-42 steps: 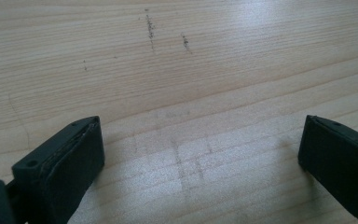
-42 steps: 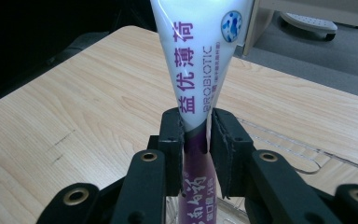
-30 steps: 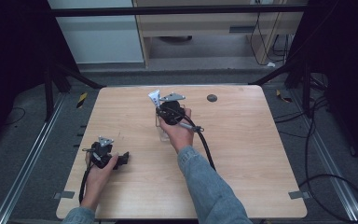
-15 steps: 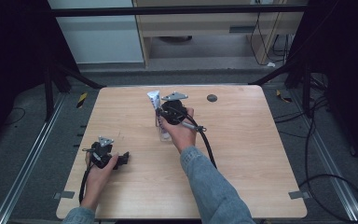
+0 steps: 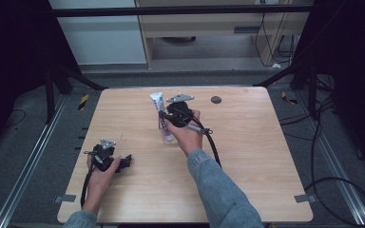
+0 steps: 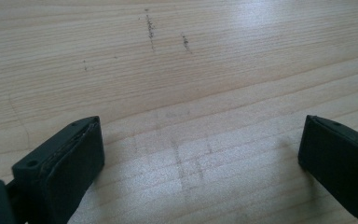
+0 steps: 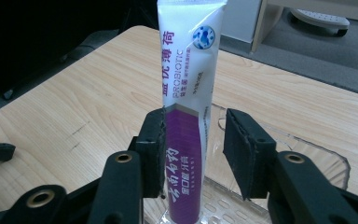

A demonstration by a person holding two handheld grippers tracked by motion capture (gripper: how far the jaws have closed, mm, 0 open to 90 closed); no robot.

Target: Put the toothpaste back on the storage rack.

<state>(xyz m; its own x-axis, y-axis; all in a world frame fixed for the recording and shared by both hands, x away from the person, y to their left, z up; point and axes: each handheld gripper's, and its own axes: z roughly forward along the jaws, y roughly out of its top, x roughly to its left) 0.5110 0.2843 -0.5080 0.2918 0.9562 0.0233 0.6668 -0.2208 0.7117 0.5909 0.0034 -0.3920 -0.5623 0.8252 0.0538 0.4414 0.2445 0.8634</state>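
One toothpaste tube (image 7: 186, 121) seen standing upright in clear plastic holder (image 7: 307, 154), between jaws of right gripper (image 7: 193, 154). Right jaws partly open, just been opening; one jaw at tube's side, contact not certain, other jaw clear of tube. Left gripper (image 6: 200, 154) rested low over bare desk (image 6: 214, 60), well apart from tube; jaws wide, nothing held. Two grippers, one tube counted.

You see the table (image 5: 247, 161) lit bright from above while the floor around it stays dark. Up close, the wood shines with glare, and the near black parts look blurry.
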